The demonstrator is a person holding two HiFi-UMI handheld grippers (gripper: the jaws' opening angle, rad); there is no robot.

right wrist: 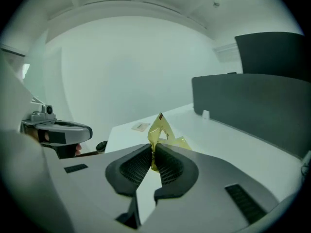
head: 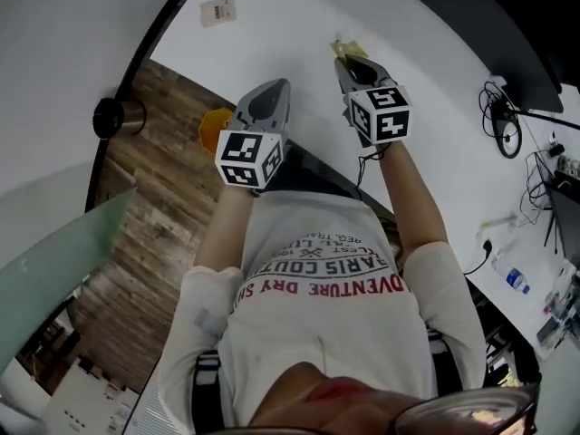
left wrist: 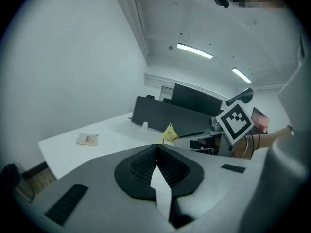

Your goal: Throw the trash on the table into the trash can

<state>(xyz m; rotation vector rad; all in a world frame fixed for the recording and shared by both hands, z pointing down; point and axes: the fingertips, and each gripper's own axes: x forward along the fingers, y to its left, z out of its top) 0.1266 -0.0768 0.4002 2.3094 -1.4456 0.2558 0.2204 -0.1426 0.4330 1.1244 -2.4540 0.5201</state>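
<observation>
My right gripper (right wrist: 152,149) is grey with black ribbed pads (right wrist: 130,168); the wrapper (right wrist: 159,129) in it is yellow with a dark-red corner. My left gripper (left wrist: 156,152) is the same grey and black. The marker cubes (head: 249,157) carry black-and-white squares. The table (head: 290,25) is white; the tub (head: 214,130) beside it looks orange, I think.

Legible print was found on one item only: the person's white shirt (head: 272,243), which read upside down in the head view. Red capitals gave "ADVENTURE DRY SU…", cut off at a fold. Grey capitals beside them appeared to give "PARIS COUT…"; the smaller lines could not be read. The cubes on the left gripper (head: 279,87) and right gripper (head: 343,60) carried black-and-white square markers without letters. The flat card (head: 217,10) on the table (head: 290,30) bore print too small to read. The yellow wrapper (right wrist: 160,130) showed no legible print.
</observation>
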